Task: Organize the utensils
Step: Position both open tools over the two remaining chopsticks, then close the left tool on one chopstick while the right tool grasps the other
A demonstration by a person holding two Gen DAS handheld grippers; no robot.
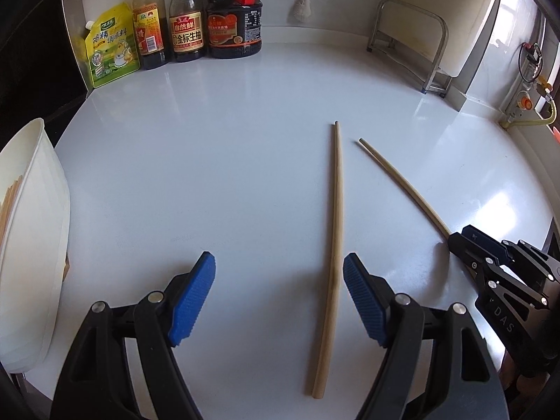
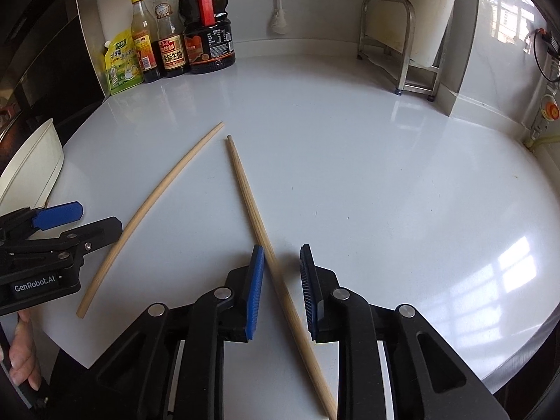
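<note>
1. Two wooden chopsticks lie flat on the white desk [image 1: 245, 140], well apart from the row of sauce bottles [image 1: 185, 17] at the back wall. They point roughly away from the person, their far tips close together and their near ends spread.

2. The left chopstick [image 1: 334, 245] runs lengthwise between the fingers of the left claw [image 1: 280, 301], close against that claw's right pad — not touching it, as far as I can tell. The left claw stands wide, with nothing in it.

3. The right chopstick [image 2: 259, 231] passes between the fingers of the right claw [image 2: 280, 290]. That claw is narrow but not clamped: a gap shows on both sides of the stick, and the left pad is the nearer one. I would call it empty for now.

4. What the coming move turns on, I'd judge, is that each stick's long axis runs along its claw's pointing line rather than across it. The fingers already straddle the sticks sideways, so a plain squeeze should catch the shaft.

5. The right claw looks nearer to a grip — its stick is almost centred and little closing is left. The left claw would have to shift a bit towards its right, or close a long way.

6. A white container [image 1: 31, 245] at the desk's left edge already holds what look like more chopsticks. It lies nearer the left hand, and is probably where these two belong.
</note>
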